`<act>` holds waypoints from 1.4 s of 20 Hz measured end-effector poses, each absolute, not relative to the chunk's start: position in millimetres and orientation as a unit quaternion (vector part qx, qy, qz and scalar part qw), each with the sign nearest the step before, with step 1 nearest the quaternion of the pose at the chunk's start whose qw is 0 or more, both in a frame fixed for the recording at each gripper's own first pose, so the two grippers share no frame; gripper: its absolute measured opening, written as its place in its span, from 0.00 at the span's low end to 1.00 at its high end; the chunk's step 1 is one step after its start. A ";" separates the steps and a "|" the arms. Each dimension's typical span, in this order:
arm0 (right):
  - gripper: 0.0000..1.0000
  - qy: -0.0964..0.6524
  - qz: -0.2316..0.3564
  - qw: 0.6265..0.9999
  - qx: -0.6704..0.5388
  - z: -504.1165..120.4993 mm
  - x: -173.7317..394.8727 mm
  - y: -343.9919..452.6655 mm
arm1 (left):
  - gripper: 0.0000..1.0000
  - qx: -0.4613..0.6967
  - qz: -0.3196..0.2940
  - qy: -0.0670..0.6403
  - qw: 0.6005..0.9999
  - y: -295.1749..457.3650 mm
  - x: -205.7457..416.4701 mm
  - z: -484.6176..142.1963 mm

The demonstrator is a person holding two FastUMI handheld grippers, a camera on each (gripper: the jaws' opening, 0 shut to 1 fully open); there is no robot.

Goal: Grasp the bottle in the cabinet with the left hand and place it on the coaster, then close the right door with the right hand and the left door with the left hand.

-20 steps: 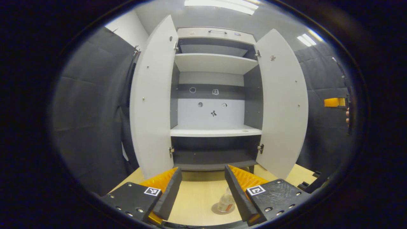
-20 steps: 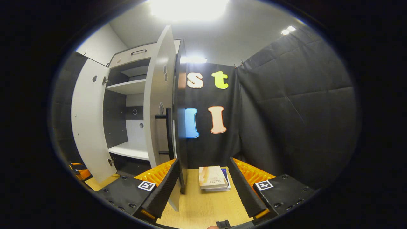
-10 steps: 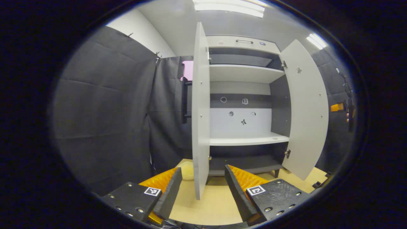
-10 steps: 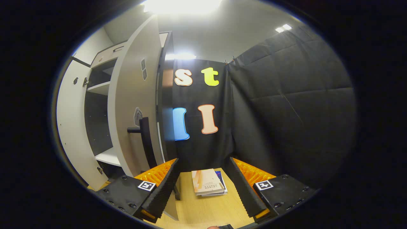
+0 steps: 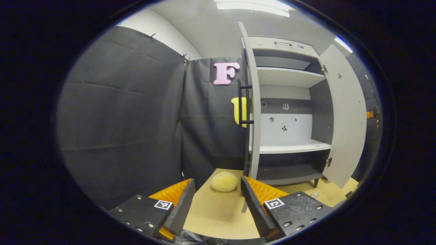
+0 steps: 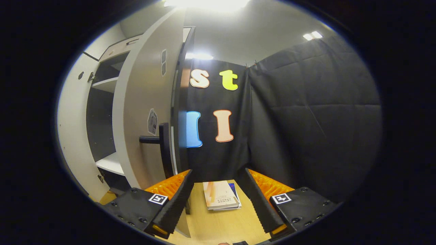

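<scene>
The right gripper is spread and empty beside the right door, just right of its handle, judged a stance for pushing that door shut; the door edge stands just left of the fingers, and books lie on the table ahead. The left gripper is also spread and empty, outside the left door, with bare table between it and a sponge. The bottle is not clearly discernible now; the cabinet shelves look empty.

No legible text, stickers on the right door too small to read, book cover print blurred
</scene>
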State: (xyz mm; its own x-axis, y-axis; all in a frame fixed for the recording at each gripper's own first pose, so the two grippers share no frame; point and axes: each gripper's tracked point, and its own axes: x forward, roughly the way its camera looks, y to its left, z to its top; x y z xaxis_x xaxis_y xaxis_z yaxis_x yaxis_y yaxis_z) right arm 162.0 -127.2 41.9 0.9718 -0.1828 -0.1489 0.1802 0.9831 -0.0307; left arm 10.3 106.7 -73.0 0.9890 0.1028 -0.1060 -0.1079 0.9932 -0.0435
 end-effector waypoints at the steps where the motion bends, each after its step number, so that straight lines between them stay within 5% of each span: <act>1: 0.95 0.078 -0.091 0.993 -0.002 40.8 161.2 -123.2 | 0.82 -0.025 0.053 0.052 0.997 111.8 12.6 -74.7; 28: 0.95 0.081 -0.052 0.995 -0.005 38.5 168.7 8.0 | 0.82 -0.044 0.015 0.056 0.997 161.5 56.3 -96.0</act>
